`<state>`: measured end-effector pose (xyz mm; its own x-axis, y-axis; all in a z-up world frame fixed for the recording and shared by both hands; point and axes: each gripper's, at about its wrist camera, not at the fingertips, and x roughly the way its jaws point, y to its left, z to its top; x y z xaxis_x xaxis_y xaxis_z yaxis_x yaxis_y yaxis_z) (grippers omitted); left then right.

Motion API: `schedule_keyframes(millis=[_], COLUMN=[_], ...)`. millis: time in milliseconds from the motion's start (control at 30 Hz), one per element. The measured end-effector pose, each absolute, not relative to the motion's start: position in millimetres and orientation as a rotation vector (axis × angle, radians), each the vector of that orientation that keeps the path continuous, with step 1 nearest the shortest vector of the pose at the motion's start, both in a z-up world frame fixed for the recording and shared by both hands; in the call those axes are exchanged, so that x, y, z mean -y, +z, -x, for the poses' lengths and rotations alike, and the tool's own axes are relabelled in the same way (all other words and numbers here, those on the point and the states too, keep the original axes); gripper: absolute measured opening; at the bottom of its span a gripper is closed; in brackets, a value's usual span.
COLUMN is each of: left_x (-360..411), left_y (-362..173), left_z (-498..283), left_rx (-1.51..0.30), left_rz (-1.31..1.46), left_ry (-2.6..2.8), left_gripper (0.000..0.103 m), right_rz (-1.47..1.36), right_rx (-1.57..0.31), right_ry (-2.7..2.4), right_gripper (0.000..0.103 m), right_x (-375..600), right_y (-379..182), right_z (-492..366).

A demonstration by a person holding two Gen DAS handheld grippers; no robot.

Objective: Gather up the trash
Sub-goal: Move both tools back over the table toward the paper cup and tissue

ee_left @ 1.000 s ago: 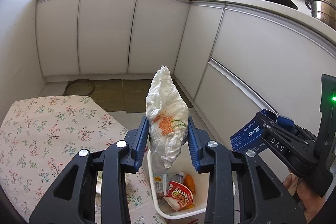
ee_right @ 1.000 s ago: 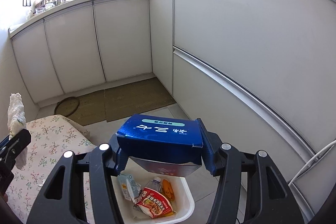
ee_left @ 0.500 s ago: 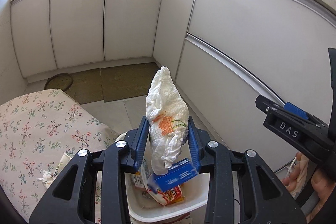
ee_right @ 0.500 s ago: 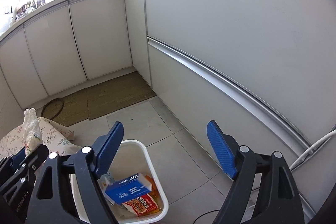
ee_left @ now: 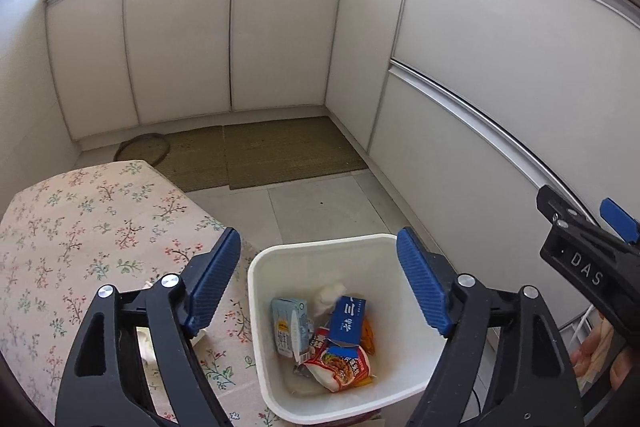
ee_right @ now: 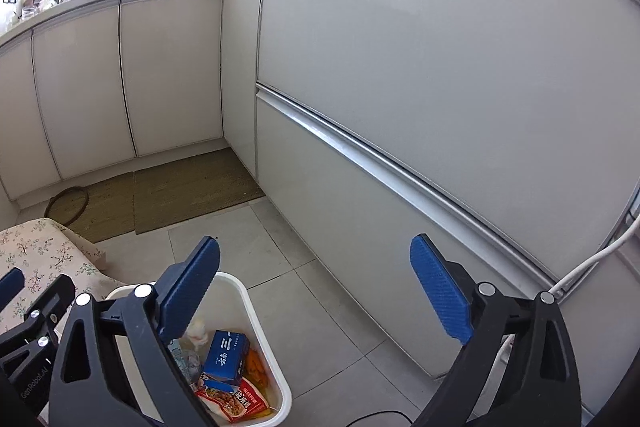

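Observation:
A white plastic bin (ee_left: 272,259) stands on the tile floor beside a table. It holds a blue carton (ee_left: 347,319), a crumpled white tissue (ee_left: 329,294), a light-blue milk carton (ee_left: 289,325) and a red snack packet (ee_left: 340,367). My left gripper (ee_left: 319,283) is open and empty right above the bin. My right gripper (ee_right: 316,291) is open and empty, to the right of the bin (ee_right: 256,311). The blue carton (ee_right: 226,355) and snack packet (ee_right: 236,401) show there too.
A table with a floral cloth (ee_left: 80,227) stands left of the bin, with a scrap of white paper (ee_left: 146,337) near its edge. White cabinets (ee_left: 500,107) line the back and right. Brown mats (ee_left: 280,151) lie on the floor. A white cable (ee_right: 592,259) runs along the cabinet.
My left gripper opened and the white tissue dropped into the bin. The blue carton, released by my right gripper earlier, settled in the bin. My right gripper stays open.

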<state>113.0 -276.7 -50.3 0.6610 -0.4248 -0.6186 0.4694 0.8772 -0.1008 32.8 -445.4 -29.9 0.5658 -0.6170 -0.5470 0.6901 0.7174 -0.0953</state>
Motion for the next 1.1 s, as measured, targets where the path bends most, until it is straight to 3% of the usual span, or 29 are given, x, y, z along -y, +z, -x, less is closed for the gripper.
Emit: schedule_keyframes(millis=[233,1100], left_x=[243.9,74.6], left_y=[-42.7,-36.1], left_z=[-113.3,-135.4], left_rx=[-0.654,-0.667], left_rz=[-0.036,0.074], left_ry=[-0.390,-0.049], left_gripper=[0.088,0.090], right_rz=[-0.090,0.035], right_rx=[-0.575,-0.605], right_ry=[-0.756,-0.440], right_gripper=[0.096,0.096], right_x=[414.6,251.7], right_y=[-25.0,-23.5], right_z=[-37.4,-106.0])
